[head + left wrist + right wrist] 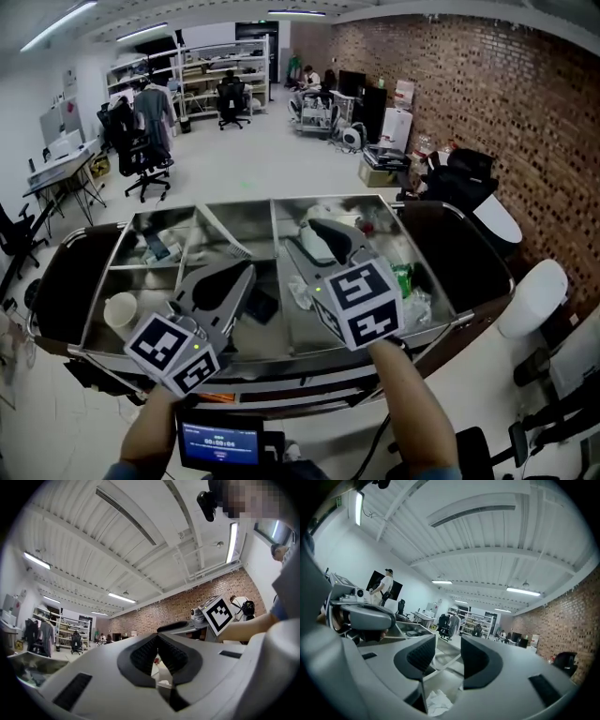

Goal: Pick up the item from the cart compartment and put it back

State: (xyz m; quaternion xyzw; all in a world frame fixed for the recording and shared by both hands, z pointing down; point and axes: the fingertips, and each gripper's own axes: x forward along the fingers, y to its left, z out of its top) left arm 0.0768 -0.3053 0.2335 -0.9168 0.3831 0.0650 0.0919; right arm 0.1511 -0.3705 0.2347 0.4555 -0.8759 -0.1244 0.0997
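Note:
A steel cart with several compartments stands in front of me. My right gripper hovers over the middle-right compartment, jaws open with nothing between them; its own view shows crumpled white paper below the jaws. That paper lies on the compartment floor, near a green packet and clear wrapping. My left gripper hangs over the middle compartment above a dark flat item. In the left gripper view its pads meet at the tips, holding nothing.
A white cup sits in the near-left compartment, and mixed small items fill the far-left one. Black bags hang at both cart ends. A white bin stands to the right, office chairs beyond. A small screen is below the cart's front rail.

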